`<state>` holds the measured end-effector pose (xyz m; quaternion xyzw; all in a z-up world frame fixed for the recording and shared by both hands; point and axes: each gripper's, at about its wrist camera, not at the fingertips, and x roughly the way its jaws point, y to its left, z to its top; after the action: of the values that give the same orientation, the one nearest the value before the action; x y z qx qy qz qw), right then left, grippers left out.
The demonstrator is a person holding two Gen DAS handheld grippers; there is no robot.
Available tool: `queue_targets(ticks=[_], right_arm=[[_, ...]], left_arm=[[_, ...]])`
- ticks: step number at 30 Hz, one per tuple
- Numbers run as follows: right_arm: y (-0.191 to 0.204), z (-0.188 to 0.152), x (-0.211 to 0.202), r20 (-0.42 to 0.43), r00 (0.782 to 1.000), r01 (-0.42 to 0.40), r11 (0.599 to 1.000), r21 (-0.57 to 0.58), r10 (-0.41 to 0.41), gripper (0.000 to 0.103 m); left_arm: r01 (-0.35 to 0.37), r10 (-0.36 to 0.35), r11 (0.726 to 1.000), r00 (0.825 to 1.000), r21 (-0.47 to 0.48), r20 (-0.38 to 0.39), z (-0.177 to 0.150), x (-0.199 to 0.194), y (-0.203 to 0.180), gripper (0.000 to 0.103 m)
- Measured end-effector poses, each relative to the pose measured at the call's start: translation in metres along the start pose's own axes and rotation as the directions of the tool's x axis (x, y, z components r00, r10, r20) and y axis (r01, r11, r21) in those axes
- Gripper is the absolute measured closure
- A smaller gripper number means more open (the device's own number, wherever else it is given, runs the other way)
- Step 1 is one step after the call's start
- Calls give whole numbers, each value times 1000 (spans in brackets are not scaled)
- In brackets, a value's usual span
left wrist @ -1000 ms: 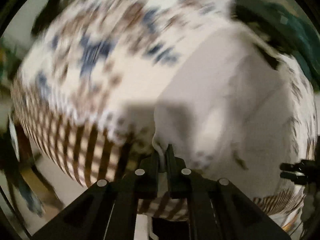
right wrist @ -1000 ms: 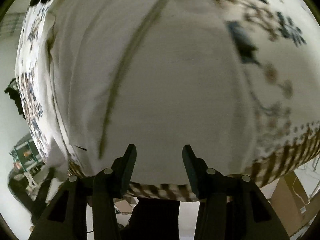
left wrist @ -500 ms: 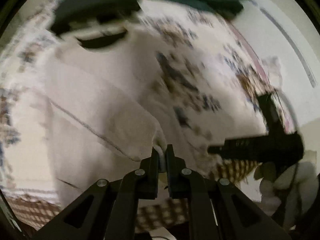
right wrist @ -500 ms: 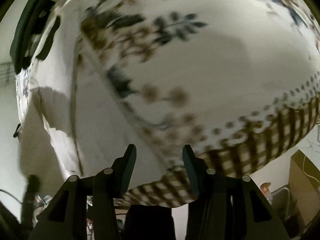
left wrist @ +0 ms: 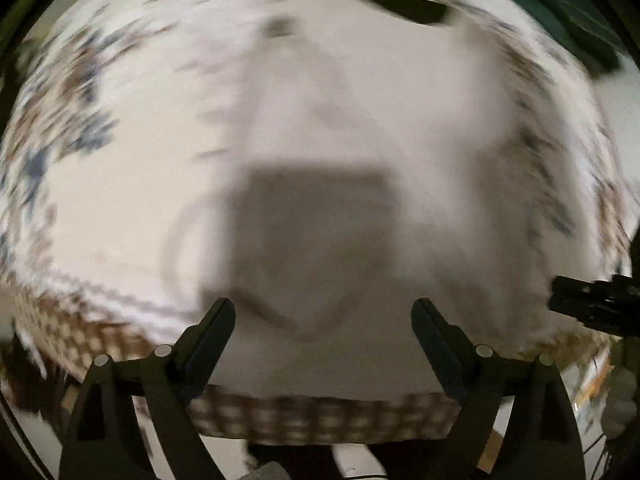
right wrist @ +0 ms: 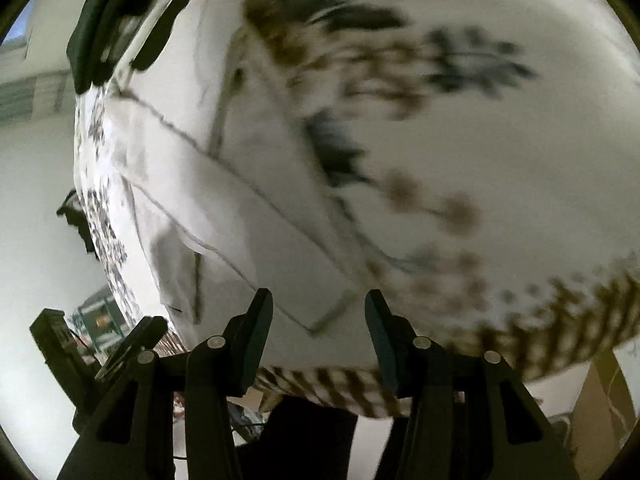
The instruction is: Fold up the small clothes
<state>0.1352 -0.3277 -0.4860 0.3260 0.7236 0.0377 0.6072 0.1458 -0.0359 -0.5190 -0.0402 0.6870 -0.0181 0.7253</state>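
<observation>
Though the left view is badly smeared, I can see that my left gripper (left wrist: 323, 320) has its fingers spread wide with nothing between them, hanging over the white garment (left wrist: 360, 152) that lies on the patterned tablecloth (left wrist: 72, 92). My right gripper (right wrist: 319, 312) is likewise apart and empty, poised just above the near corner of the same white garment (right wrist: 256, 216).

In the right view a long band of the cloth lies doubled over the body of the piece, slanting from upper left down to that corner, so I judge that one side has been laid across already. The fold looks rough: its edges run askew, not square to the rest. What is left, as I read it, is to bring the other side or the lower part over, and to flatten the bundle. How many layers lie under the band I cannot tell. Dark clothing (right wrist: 116, 20) sits at the far edge of the cloth, apparently unfolded.
</observation>
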Motion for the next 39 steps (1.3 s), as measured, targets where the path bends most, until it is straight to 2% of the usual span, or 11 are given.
queue_targets(ticks=[3,5,14,16,17,18,19,26,35,38,39], right_arm=[[14,10,30,-8,997,78,995,-58,-78,53],[13,5,58,-96,959,254,960,-116,-265,59],[-40,-31,31,-171,977,133,991,12,-129,51],[-52,-34,43,-212,972,114,991,65,-98,53],[-56,-35,46,-213,975,92,991,100,-68,59],[-56,-33,46,-198,979,69,989,128,-43,81],[-55,-33,44,-181,983,42,989,144,-15,94],[-25,-27,0,-84,996,-30,991,134,41,98],[33,91,-69,149,985,-94,995,23,90,97],[28,129,-82,197,974,-124,991,46,113,70],[26,134,-89,216,970,-122,992,44,109,51]], left_arm=[[-54,53,996,999,-65,-6,-7,5,41,13],[-63,61,994,998,-94,-26,-16,9,62,13],[107,-130,984,978,-145,-162,-68,46,94,18],[101,-117,988,983,-116,-139,-71,45,91,47],[99,-113,990,985,-103,-133,-73,42,91,78],[113,-126,988,984,-101,-125,-71,39,89,99],[158,-171,981,979,-114,-113,-72,31,94,99],[283,-295,946,954,-160,-60,-51,-28,115,99],[414,-392,882,910,-226,136,94,-30,123,93],[405,-374,873,913,-272,163,122,-18,132,81],[404,-366,872,913,-278,179,121,-20,139,69]])
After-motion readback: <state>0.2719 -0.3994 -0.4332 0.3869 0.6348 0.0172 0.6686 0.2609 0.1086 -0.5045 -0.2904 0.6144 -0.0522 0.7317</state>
